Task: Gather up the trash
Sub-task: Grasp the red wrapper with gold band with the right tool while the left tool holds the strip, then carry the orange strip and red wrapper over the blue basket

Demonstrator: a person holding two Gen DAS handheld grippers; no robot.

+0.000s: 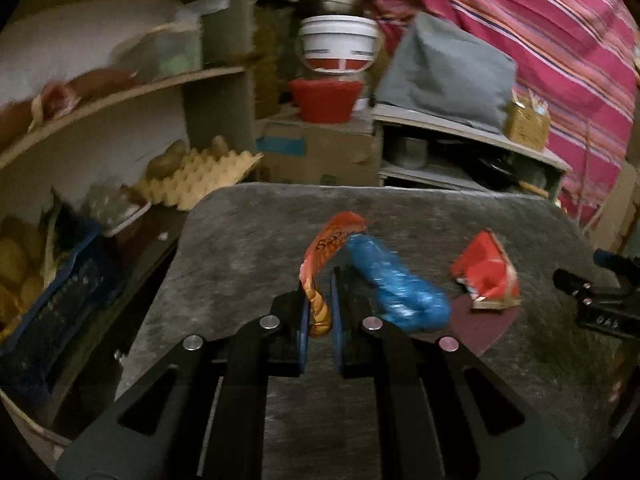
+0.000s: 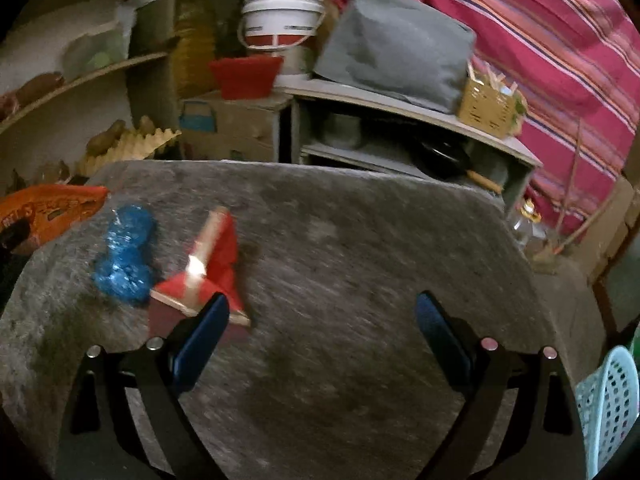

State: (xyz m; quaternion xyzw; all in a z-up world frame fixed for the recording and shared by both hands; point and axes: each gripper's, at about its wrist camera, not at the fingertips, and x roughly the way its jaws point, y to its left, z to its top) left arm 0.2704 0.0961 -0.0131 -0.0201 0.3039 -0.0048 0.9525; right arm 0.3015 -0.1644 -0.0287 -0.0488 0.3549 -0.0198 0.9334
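Observation:
My left gripper (image 1: 319,280) is shut on an orange snack wrapper (image 1: 328,248), which curls up and away from between the blue pads above the grey table (image 1: 240,248). A crumpled blue plastic wrapper (image 1: 396,284) lies on the table just right of it, and a red carton piece (image 1: 486,272) lies further right. In the right wrist view my right gripper (image 2: 322,304) stands open over the table (image 2: 360,240), its left finger (image 2: 204,328) overlapping the red carton piece (image 2: 218,256). The blue wrapper (image 2: 126,256) lies left of that, and the orange wrapper (image 2: 52,208) shows at the left edge.
A pale blue perforated basket (image 2: 608,400) stands at the table's near right corner. Shelves with an egg tray (image 1: 200,176) and a blue crate (image 1: 52,292) flank the left. A low cabinet (image 2: 400,136), buckets (image 1: 340,44) and a striped pink cloth (image 2: 540,40) stand behind.

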